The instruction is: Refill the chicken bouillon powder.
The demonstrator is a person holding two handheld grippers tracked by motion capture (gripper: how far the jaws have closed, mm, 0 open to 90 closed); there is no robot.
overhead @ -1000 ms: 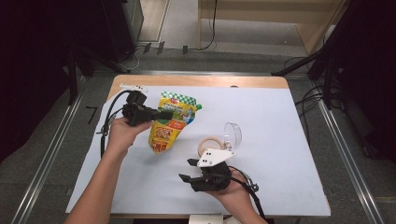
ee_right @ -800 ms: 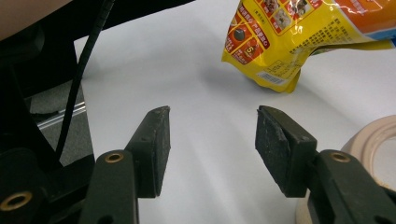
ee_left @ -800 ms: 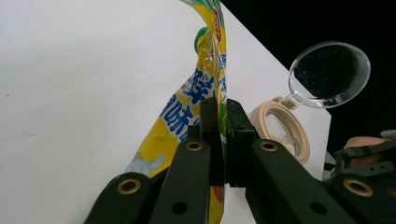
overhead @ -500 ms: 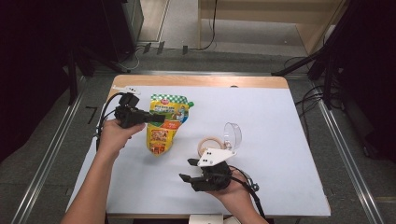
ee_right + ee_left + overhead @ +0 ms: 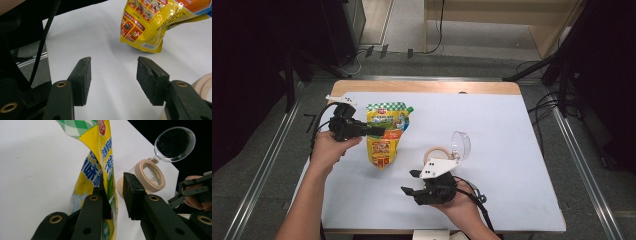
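Observation:
A yellow pouch (image 5: 385, 134) with a green checked top lies on the white table cover (image 5: 512, 130). My left gripper (image 5: 381, 131) reaches it from the left. In the left gripper view the pouch (image 5: 105, 157) stands between the jaws of the left gripper (image 5: 116, 185). One pad lies against it and the other stands clear. These jaws have just been opening. A small jar with a tan rim (image 5: 438, 152) and an open clear lid (image 5: 461, 145) sits right of the pouch. Near the front edge my right gripper (image 5: 409, 182) is open with nothing between its jaws (image 5: 113, 67).
The pouch's bottom corner (image 5: 150, 30) lies just ahead of the right gripper. The jar's rim (image 5: 150, 175) and lid (image 5: 175, 143) sit beyond the left jaws. A wooden table edge (image 5: 422, 86) runs along the back. Cables and dark stands surround the table.
My left hand has moved left and a little nearer with the pouch, which has shifted left on the table. The left jaws have parted. The right hand has kept still.

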